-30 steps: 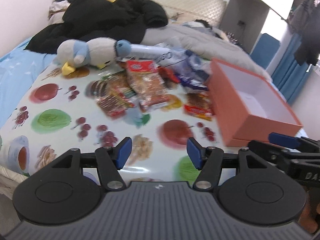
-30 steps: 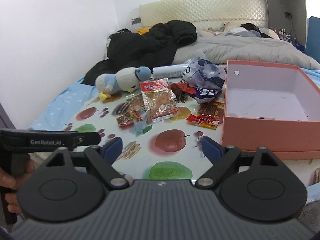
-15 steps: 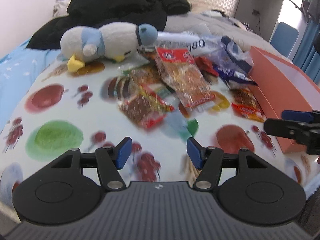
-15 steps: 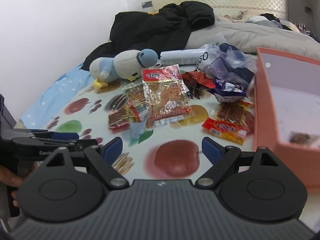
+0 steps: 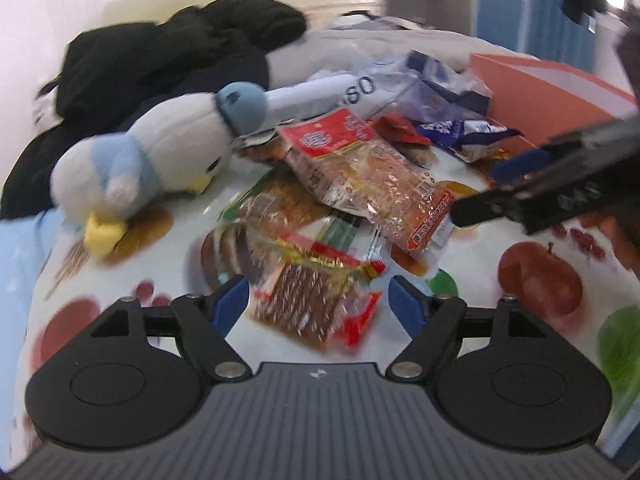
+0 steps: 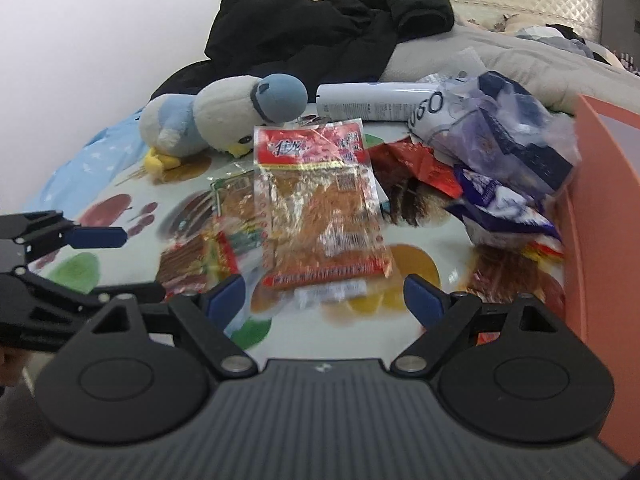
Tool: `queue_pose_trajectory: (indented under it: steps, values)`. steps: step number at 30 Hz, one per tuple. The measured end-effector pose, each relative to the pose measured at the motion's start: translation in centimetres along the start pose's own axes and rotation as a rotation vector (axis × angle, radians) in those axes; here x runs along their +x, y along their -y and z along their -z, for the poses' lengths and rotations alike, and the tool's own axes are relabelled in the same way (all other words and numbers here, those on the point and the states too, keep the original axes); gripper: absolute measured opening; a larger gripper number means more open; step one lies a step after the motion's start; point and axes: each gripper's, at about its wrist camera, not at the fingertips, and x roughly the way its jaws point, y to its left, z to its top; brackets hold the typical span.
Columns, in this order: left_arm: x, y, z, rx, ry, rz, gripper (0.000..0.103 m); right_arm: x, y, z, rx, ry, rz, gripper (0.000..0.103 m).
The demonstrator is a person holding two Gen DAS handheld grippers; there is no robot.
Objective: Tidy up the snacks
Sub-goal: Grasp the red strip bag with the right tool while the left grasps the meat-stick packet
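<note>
left gripper (image 5: 318,300) – angled down, jaws opening | right gripper (image 6: 324,298) – angled down, jaws wide

Both cams sit right behind their own gripper fingers, looking forward and tilted down at the bed from close up. The left wrist view comes in from the left side, nearest the small brown snack pack (image 5: 316,304). The right wrist view sits more toward the orange box (image 6: 604,216). The 2 views share the plush penguin (image 5: 152,160), the big red-topped snack pack (image 6: 320,204) and the black coat (image 6: 328,28), and each catches the other gripper at its edge.
</note>
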Motion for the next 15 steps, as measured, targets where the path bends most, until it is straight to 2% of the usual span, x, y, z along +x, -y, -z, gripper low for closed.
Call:
queue_pose_trajectory:
  steps: [3, 5, 8, 15]
  values:
    - [1.9, -0.6, -0.2, 0.047, -0.006, 0.012, 0.081, 1.9, 0.1, -0.8, -0.011, -0.010, 0.009, 0.088]
    - [2.9, -1.2, -0.4, 0.066, -0.009, 0.052, 0.081, 3.2, 0.1, -1.3, -0.035, -0.020, 0.007, 0.088]
    - [4.2, -2.3, 0.0, 0.037, -0.040, 0.114, 0.081, 4.8, 0.1, -2.0, -0.076, -0.037, 0.007, 0.088]
    - [5.3, -3.7, 0.7, -0.029, -0.064, 0.163, 0.080, 7.3, -0.4, -1.9, -0.123, -0.074, -0.001, 0.089]
